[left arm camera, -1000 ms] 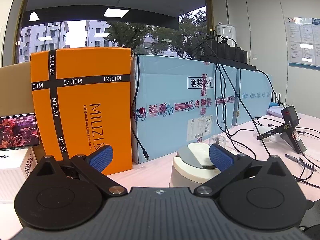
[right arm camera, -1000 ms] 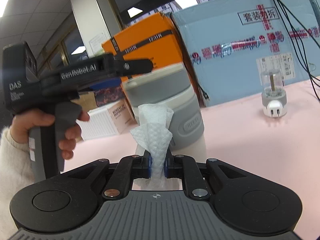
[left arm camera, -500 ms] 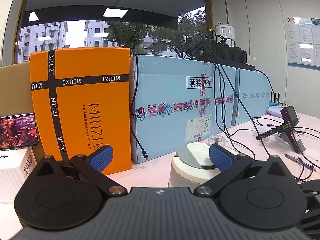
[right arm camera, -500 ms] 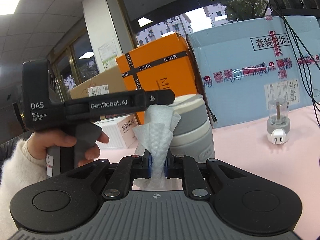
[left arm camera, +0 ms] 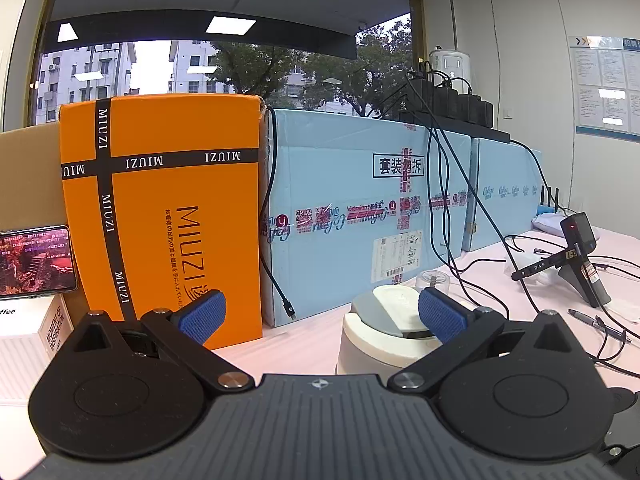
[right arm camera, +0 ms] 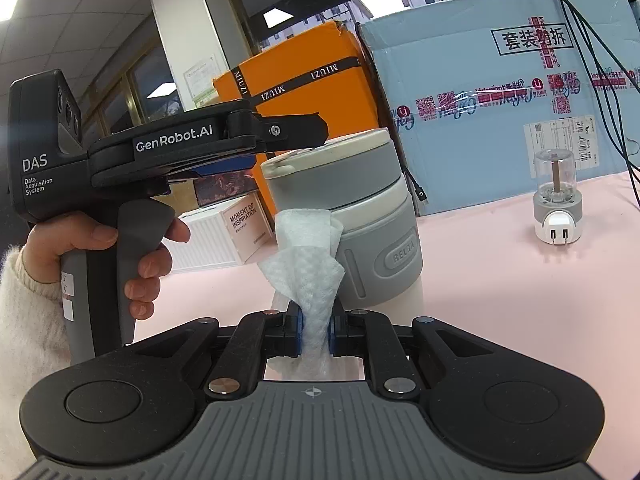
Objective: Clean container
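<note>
Right hand-held gripper (right arm camera: 316, 330) is clamped tight on a crumpled white wipe (right arm camera: 306, 256), whose loose top touches the side of the grey-and-white container (right arm camera: 360, 216) standing just ahead on the pink desk (right arm camera: 520, 304). Left hand-held gripper (left arm camera: 320, 314), gripped by a hand (right arm camera: 120, 256), has its jaws wide apart with nothing between them, its right finger level with the container's lid.

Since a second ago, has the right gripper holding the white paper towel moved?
Yes. The right gripper has shifted: its white paper towel now overlaps the grey-and-white lidded container's left side rather than its middle.
</note>
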The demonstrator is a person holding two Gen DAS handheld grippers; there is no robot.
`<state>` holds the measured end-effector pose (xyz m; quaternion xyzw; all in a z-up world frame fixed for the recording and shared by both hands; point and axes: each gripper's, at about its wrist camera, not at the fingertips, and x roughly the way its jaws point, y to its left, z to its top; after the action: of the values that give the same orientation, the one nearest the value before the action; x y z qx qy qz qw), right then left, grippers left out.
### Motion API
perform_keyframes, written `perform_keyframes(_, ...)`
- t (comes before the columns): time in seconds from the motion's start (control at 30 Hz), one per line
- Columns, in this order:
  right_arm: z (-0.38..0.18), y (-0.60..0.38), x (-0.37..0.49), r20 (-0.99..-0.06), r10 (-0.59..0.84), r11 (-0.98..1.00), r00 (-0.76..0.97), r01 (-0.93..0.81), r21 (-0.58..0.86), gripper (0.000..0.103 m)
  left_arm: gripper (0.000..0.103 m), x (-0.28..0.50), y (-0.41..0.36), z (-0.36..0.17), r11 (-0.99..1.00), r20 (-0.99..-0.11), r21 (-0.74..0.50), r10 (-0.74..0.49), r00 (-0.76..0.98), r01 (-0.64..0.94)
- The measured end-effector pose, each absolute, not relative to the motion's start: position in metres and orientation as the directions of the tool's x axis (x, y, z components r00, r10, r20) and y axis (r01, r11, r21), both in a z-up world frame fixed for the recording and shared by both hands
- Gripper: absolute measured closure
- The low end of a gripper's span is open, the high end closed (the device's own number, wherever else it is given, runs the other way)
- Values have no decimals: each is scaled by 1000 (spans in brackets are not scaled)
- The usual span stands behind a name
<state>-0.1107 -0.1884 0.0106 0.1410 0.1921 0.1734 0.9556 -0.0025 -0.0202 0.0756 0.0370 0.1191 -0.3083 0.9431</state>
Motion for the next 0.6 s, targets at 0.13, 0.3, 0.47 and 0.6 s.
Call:
perform_keyframes(0.13, 19, -187, -116, -279, 388, 899, 878, -295, 322, 91, 0, -4, -21, 76, 807, -248, -3, -572, 782, 590)
perform_keyframes(0.3, 29, -189, -119, -242, 391, 896, 888, -308, 320, 92, 0, -3, -20, 76, 808, -247, -3, -571, 783, 589)
perform_keyframes(0.47, 21, -192, -114, -256, 402, 888, 879, -307, 342, 92, 0, -3, -20, 75, 809, -246, -6, -571, 783, 587)
perform_keyframes(0.6, 11, -195, -112, -268, 417, 875, 868, -305, 376, 92, 0, -2, -19, 75, 809, -247, -9, -572, 782, 588)
